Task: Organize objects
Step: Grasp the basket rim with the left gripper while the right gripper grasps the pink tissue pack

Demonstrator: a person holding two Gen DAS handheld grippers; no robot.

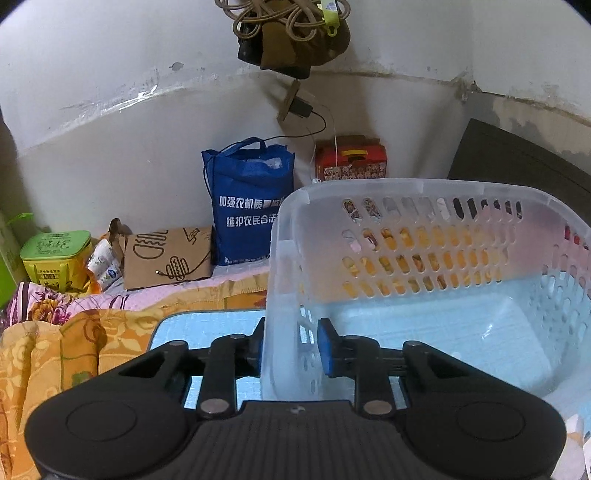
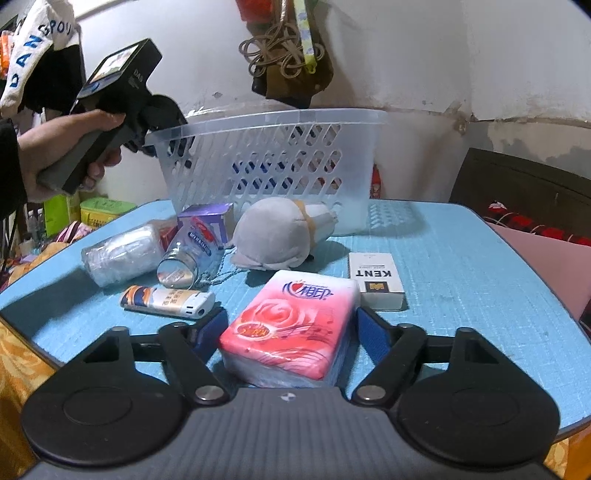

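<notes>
A translucent white plastic basket (image 1: 424,236) stands on the blue table; it shows tilted in the right wrist view (image 2: 273,158). My left gripper (image 1: 291,343) straddles the basket's left wall, one pad outside and one inside, closed on the wall; it also shows in the right wrist view (image 2: 162,114). My right gripper (image 2: 288,332) is open around a pink tissue pack (image 2: 291,325), with gaps on both sides. A KENT cigarette box (image 2: 375,278), a grey plush toy (image 2: 280,232), a glass jar (image 2: 188,254), a lighter (image 2: 166,301), a wrapped roll (image 2: 122,254) and a purple box (image 2: 207,218) lie nearby.
The blue table (image 2: 461,266) sits over orange floral bedding (image 1: 55,350). Behind are a blue tote bag (image 1: 247,206), a cardboard bag (image 1: 166,258), a green tin (image 1: 55,254) and a red box (image 1: 351,162). Cords hang on the wall (image 1: 291,29).
</notes>
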